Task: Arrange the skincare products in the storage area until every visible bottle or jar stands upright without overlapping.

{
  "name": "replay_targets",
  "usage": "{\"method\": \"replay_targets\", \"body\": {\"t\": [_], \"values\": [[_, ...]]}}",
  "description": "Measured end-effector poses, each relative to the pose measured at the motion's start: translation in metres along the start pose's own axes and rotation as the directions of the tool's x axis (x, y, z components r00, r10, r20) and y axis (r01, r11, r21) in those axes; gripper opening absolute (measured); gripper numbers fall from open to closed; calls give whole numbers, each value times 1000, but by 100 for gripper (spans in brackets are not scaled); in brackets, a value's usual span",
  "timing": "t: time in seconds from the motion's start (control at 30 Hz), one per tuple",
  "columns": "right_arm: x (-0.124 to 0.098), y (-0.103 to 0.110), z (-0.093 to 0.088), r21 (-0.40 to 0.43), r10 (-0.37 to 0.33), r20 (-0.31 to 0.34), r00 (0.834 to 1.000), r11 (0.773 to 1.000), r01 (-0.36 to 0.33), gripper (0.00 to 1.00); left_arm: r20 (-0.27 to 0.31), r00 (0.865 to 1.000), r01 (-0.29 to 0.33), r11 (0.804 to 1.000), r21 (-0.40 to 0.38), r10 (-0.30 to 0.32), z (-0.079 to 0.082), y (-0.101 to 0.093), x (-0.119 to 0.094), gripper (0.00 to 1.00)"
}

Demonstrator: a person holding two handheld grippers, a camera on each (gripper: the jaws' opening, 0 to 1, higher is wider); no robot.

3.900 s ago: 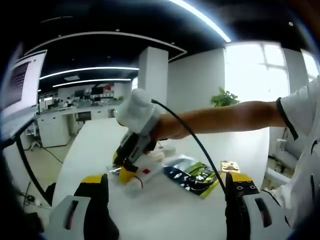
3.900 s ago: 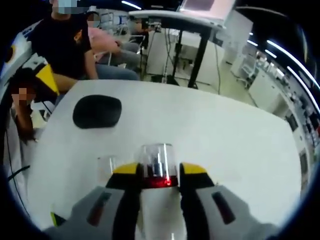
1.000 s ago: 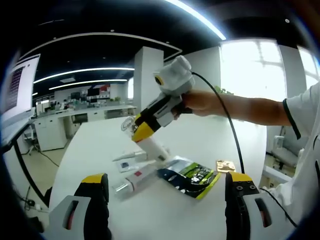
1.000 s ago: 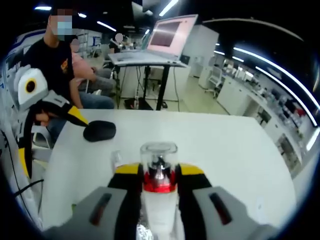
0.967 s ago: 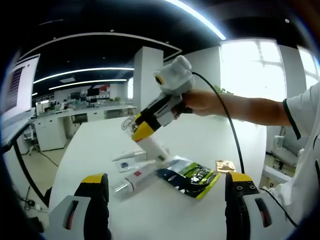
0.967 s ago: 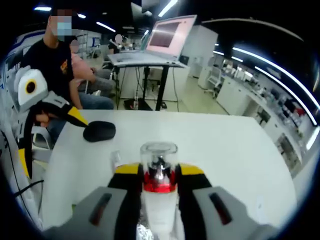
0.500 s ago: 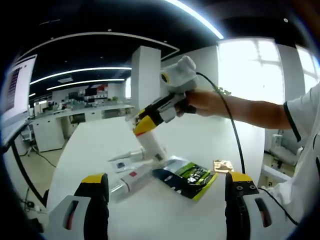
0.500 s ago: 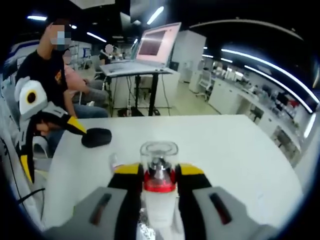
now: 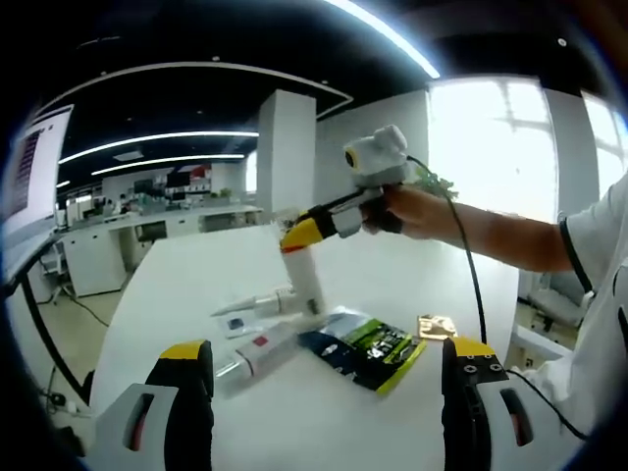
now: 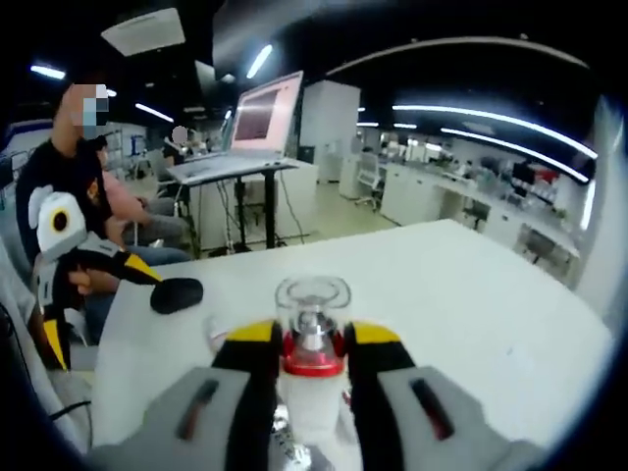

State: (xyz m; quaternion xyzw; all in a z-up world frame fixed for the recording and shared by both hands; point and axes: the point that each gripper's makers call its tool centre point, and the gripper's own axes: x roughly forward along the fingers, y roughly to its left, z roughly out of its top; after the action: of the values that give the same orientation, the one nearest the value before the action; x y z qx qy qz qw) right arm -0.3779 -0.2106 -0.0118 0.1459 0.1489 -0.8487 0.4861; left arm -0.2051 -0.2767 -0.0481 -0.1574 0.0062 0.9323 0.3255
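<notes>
Open-plan office: desk rows, a laptop on stand, ceiling strip lights.

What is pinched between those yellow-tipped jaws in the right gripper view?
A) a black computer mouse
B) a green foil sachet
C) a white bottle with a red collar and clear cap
C: the right gripper is shut on the white bottle with a red collar and clear cap, jaws pressing either side.

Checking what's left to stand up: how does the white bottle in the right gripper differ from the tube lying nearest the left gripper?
The white bottle stands nearly upright, base at the table, clamped by the right gripper; the tube lies flat, untouched. The white bottle has a clear cap over a red collar; the tube shows a small red mark. Both look white.
</notes>
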Motion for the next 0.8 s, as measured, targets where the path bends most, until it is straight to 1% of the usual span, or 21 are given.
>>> {"method": "replay_targets", "body": {"t": [0.07, 0.53, 0.8], "values": [[-4, -2, -1, 20, -15, 7, 1000, 1000, 15, 26, -1, 1000, -2, 1000, 2, 2, 0, 0, 0, 99], [-24, -15, -12, 89, -80, 34, 996, 993, 77, 26, -8, 1000, 9, 1000, 11, -9, 0, -5, 4, 99], [-35, -24, -18, 98, -120, 48, 992, 989, 115, 26, -13, 1000, 11, 1000, 12, -11, -1, -6, 6, 99]]}}
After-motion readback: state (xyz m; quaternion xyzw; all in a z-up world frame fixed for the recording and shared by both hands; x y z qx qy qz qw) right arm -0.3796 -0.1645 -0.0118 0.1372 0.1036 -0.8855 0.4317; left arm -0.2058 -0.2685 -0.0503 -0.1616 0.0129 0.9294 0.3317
